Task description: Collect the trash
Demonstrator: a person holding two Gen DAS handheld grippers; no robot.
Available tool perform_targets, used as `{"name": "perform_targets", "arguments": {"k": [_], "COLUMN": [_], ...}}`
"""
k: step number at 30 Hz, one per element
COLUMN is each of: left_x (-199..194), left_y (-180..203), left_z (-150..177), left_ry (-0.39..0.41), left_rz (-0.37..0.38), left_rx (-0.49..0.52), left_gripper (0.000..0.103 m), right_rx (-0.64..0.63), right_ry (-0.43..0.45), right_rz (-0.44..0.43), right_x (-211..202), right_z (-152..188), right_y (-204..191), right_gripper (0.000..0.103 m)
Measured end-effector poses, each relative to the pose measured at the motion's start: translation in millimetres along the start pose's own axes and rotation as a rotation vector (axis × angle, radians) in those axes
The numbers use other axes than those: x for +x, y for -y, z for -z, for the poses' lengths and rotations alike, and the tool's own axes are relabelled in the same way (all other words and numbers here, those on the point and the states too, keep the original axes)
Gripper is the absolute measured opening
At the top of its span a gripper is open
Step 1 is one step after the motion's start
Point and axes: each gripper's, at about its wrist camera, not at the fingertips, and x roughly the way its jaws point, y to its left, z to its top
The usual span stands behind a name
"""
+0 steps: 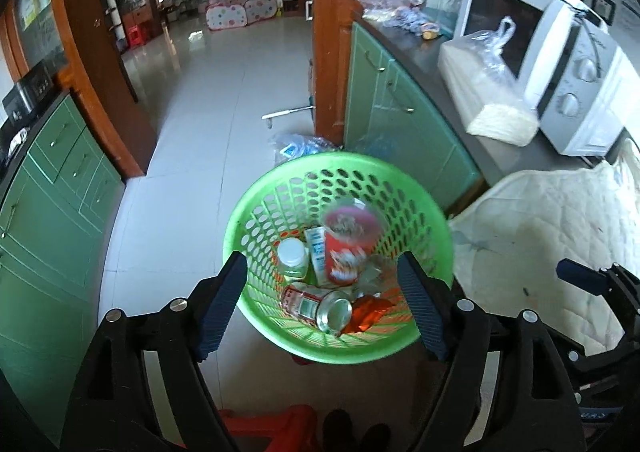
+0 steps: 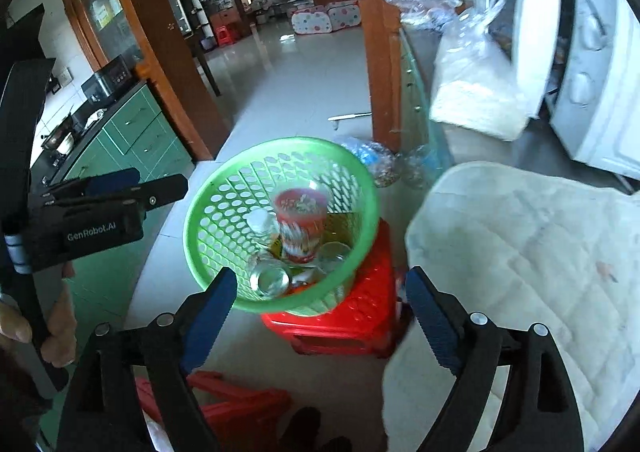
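Both tongs, left gripper (image 1: 322, 306) and right gripper (image 2: 320, 310), hung wide open and empty over the round green plastic basket (image 1: 256, 208) of trash; next I guessed they must find more, maybe the crumpled plastic bag (image 1: 298, 144) at twelve o'clock.

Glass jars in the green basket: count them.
2 visible. One glass jar stands upright with a white lid at the basket's left; another lies on its side, mouth open. Others may be hidden underneath.

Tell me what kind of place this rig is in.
Most likely a home kitchen opening onto a living room: a white microwave on a dark countertop, green cabinets below, and a green trash basket on the tiled floor area.
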Motion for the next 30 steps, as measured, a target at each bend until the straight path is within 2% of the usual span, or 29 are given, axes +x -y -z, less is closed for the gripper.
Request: {"name": "perform_targets", "arguments": {"k": [2, 14, 30], "left_x": [-10.5, -75.7, -141.1], "left_y": [7.0, 64.0, 121.5], "left_z": [0.7, 8.3, 24.8], "left_ry": [0.016, 0.123, 0.239], "left_rz": [0.007, 0.049, 0.098], "left_rx": [0.008, 0.1, 0.214], "left_gripper": [0.083, 0.095, 0.098], "right_rx": [-0.008, 0.056, 0.213], "right_ry": [0.01, 0.054, 0.14], "right_rz": [0.028, 0.165, 0.322], "right_x": [-13.9, -96.2, -193.3], "right_z": [5.5, 39.7, 94.9], "right_y": [1.9, 32.3, 75.4], "right_gripper": [0.084, 0.09, 0.093]}}
